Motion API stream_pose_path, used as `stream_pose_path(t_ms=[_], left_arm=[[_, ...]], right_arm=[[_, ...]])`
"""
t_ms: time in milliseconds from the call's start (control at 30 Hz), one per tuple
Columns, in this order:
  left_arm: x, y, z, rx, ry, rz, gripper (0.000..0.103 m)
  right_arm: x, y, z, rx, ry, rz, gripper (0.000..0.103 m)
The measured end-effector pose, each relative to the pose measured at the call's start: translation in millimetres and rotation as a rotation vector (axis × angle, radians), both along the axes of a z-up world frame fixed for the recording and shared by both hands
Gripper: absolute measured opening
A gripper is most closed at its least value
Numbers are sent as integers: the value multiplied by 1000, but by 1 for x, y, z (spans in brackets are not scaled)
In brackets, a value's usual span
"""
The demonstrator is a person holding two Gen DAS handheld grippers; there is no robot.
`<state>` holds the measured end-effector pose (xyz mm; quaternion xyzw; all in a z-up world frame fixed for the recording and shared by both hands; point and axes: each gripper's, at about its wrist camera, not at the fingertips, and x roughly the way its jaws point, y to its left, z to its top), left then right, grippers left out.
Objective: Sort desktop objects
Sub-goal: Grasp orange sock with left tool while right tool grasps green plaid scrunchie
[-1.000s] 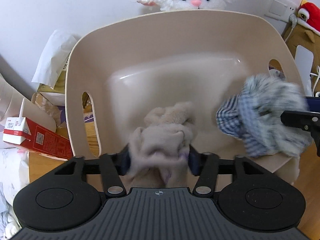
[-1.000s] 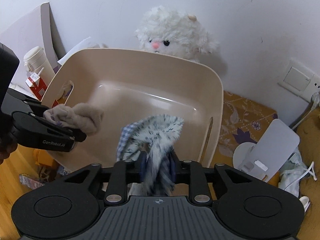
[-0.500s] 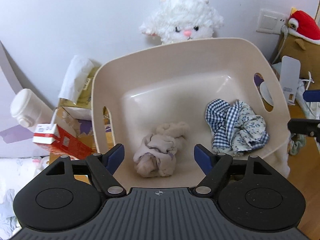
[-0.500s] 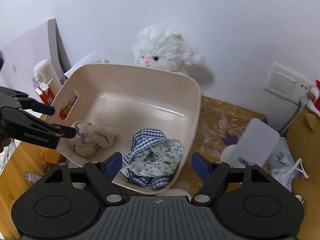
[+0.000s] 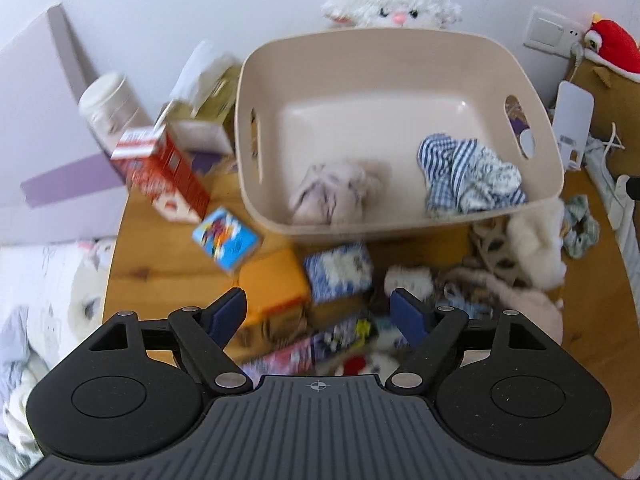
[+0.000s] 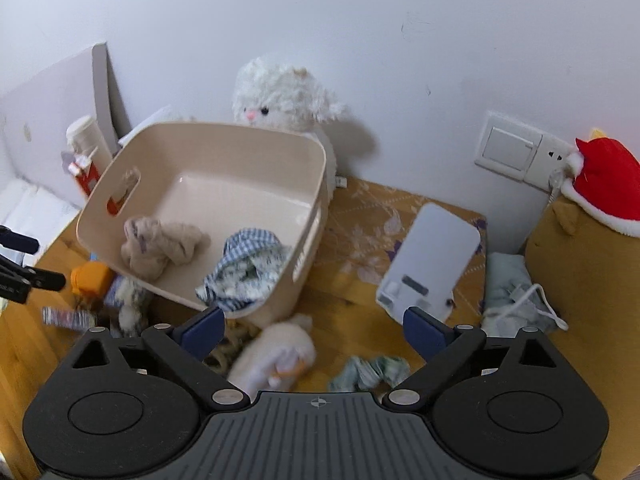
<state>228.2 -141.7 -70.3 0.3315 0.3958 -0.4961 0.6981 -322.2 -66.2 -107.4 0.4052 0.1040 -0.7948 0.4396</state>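
A beige plastic bin [image 5: 540, 128] [image 6: 160, 152] stands on the wooden desk against the wall. Inside it lie a beige crumpled cloth [image 5: 334, 196] [image 6: 160, 248] and a blue checked cloth [image 5: 468, 176] [image 6: 244, 272]. My left gripper [image 5: 318, 314] is open and empty, held above a pile of small items in front of the bin. My right gripper [image 6: 312, 328] is open and empty, above a white fluffy item [image 6: 276, 356] and a greenish scrunchie [image 6: 370, 372]. The left gripper's fingers [image 6: 36, 278] show at the left edge of the right wrist view.
In front of the bin lie an orange box [image 5: 274, 286], a blue patterned pack [image 5: 338, 272], a colourful cube [image 5: 226, 238] and fluffy items [image 5: 536, 240]. A red carton [image 5: 160, 168] and white bottle [image 5: 110, 108] stand left. A white stand [image 6: 432, 256], plush sheep [image 6: 280, 96] and red-hatted plush [image 6: 600, 184] are nearby.
Both grippers opened and dropped their cloths into the bin, then pulled back and up from it. The desk items in front of the bin have come into view.
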Motion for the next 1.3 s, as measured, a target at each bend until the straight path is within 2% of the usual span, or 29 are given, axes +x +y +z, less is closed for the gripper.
stream_pose_path(t_ms=[100,300,633,767,967,1200,1267,1300], left_arm=[[-1,17,-3,24,11,5,80],[-3,47,-15,78,30,-50,80],[-7,78,-72,228,95,-59,80],[-3,81,-88,262,149,-8,80],[3,81,-104,294,202,13,80],[3,80,-116,317,200,21,80],[3,79,-118,321,195,24,76],[3,79,-119,325,202,22,70]], right_arm=[[3,8,-6,33,14,18,99],[8,12,-26,110,36,52,103],[14,3,-72,264,85,107,103],[11,0,-90,308,96,107,103],[-2,-3,-115,327,77,88,103],[-13,-12,-134,325,38,69,103],[-13,-16,-138,327,35,74,103],[-14,-17,-140,324,32,68,102]])
